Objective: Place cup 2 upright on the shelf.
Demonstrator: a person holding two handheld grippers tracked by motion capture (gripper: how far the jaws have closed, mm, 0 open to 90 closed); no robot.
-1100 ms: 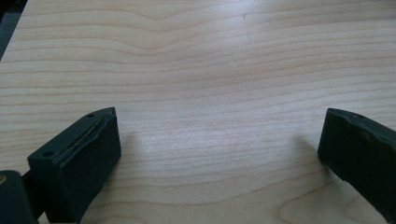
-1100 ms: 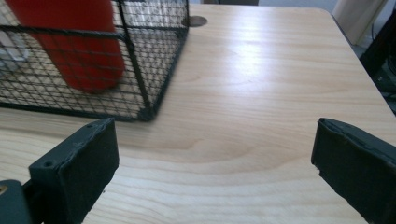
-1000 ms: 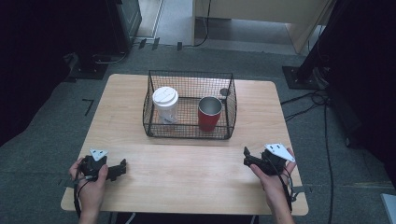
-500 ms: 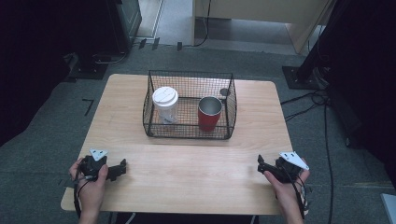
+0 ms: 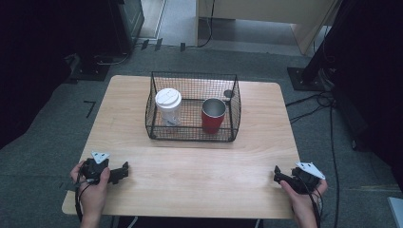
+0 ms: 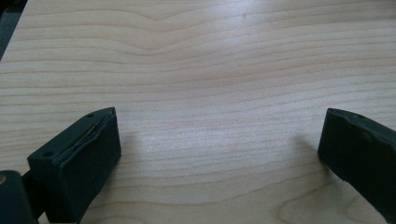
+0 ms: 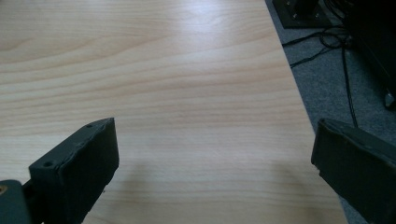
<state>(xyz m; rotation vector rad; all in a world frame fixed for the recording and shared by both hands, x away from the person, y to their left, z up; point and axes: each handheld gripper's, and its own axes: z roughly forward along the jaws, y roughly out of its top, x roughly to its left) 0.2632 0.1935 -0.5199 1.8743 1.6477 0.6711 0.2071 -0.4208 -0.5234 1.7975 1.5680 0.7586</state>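
Two cups sit in the basket (image 5: 192, 135) — red cup (image 5: 213, 115) rigid, slick; grip its rim. Left gripper (image 5: 124, 171) and right gripper (image 5: 277, 175) both gape empty.

One wire basket (image 5: 192, 133) at table centre, 12 o'clock from the person. Two cups inside: one clear cup with white lid (image 5: 168, 105) at 9 o'clock, one red metal cup (image 5: 213, 115) at 3 o'clock. Two handheld grippers: left gripper (image 5: 124, 170), right gripper (image 5: 277, 174). One wooden table (image 5: 199, 171).
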